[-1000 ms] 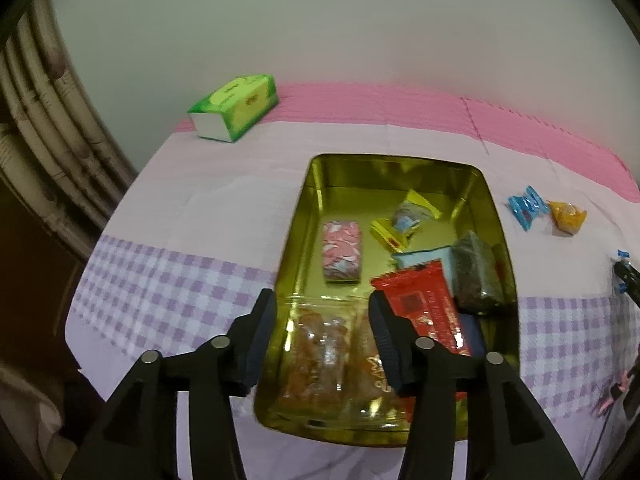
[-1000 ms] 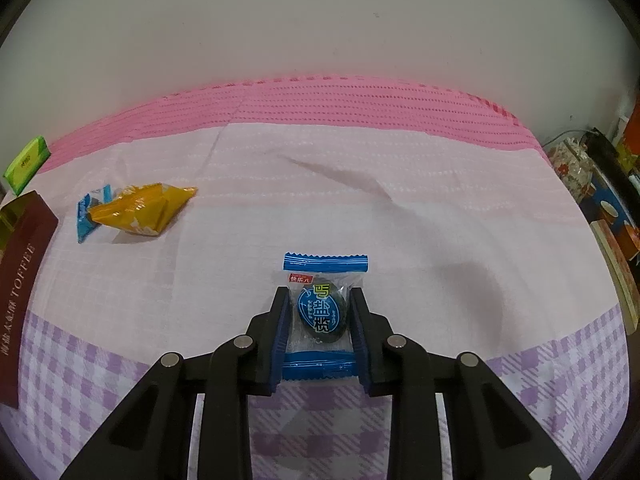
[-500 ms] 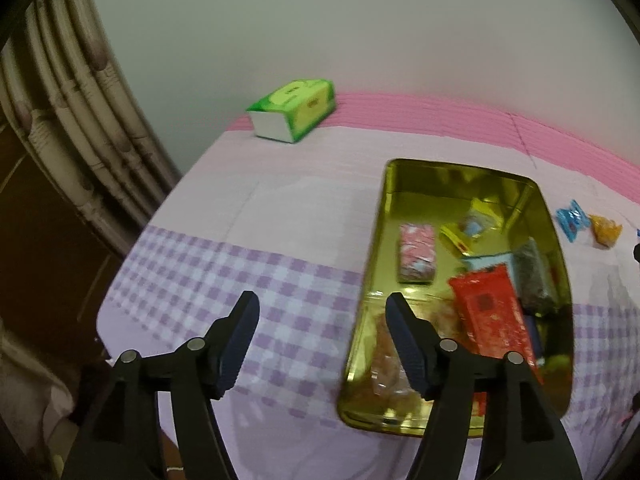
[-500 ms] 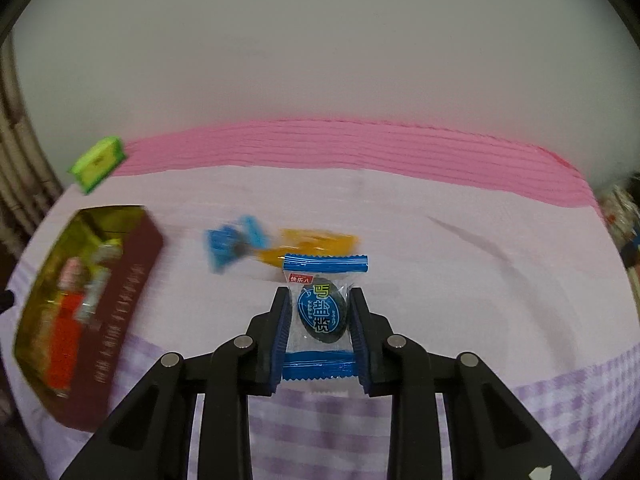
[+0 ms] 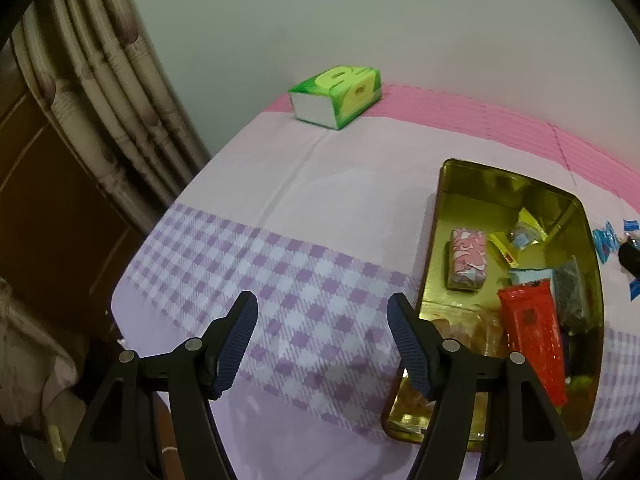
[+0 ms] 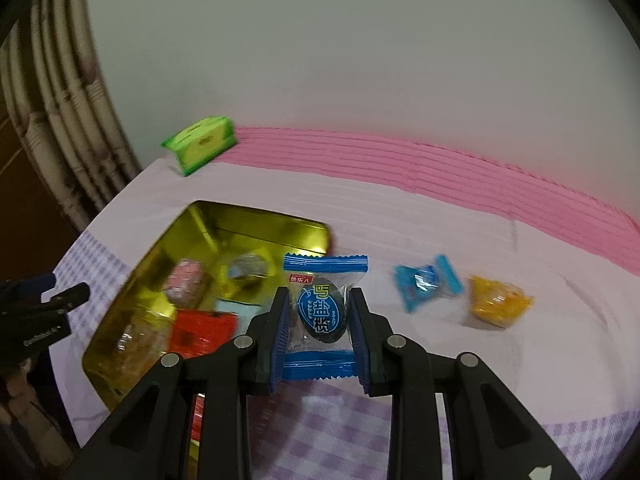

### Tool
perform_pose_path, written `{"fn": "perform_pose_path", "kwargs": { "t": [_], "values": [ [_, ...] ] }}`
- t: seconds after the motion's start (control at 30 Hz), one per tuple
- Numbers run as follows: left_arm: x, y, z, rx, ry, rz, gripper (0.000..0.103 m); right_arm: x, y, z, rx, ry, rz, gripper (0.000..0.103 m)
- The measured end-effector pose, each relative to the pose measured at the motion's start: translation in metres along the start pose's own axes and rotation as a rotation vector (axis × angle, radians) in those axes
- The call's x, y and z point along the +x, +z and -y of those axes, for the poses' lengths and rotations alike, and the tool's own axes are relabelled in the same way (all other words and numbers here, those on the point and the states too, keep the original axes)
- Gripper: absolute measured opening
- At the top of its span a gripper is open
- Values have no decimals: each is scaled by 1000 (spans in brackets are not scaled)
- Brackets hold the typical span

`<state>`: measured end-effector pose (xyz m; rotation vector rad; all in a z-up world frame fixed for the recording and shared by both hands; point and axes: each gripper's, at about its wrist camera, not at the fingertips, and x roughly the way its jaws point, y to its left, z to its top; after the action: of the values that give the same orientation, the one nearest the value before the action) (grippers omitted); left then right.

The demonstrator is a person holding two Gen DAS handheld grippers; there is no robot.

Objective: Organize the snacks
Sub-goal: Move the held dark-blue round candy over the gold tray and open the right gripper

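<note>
The gold tin (image 5: pixel 436 240) holds a pink packet (image 5: pixel 468 264), a red packet (image 5: pixel 532 340), a dark packet (image 5: pixel 572 296), small yellow sweets (image 5: pixel 520 236) and a clear pastry pack (image 5: pixel 460 332). My left gripper (image 5: pixel 322 336) is open with nothing in it, over the purple checked cloth just left of the tin. My right gripper (image 6: pixel 320 300) is shut on a blue-wrapped candy (image 6: pixel 324 314), held in the air beside the tin's (image 6: pixel 256 216) right end. A blue candy (image 6: pixel 426 286) and an orange candy (image 6: pixel 498 306) lie on the cloth to the right.
A green tissue box (image 5: pixel 338 94) stands at the back left by the wall. A curtain (image 5: pixel 100 100) hangs past the table's left edge. The left gripper's body (image 6: pixel 40 312) shows at the left of the right wrist view.
My left gripper opened off the clear pastry pack in the tin and slid left onto the checked cloth. My right gripper lifted the blue candy and carried it left to the tin.
</note>
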<state>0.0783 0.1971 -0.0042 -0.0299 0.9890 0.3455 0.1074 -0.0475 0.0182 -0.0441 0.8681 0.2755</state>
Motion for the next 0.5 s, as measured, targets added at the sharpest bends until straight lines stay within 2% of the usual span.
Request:
{"fn": "perform_pose_path", "kwargs": {
  "t": [0.2, 0.5],
  "values": [
    [8, 0, -10, -47, 12, -29, 68, 21, 11, -33, -43, 29, -17, 27],
    [9, 1, -15, -59, 21, -32, 68, 39, 12, -55, -75, 45, -45, 27]
  ]
}}
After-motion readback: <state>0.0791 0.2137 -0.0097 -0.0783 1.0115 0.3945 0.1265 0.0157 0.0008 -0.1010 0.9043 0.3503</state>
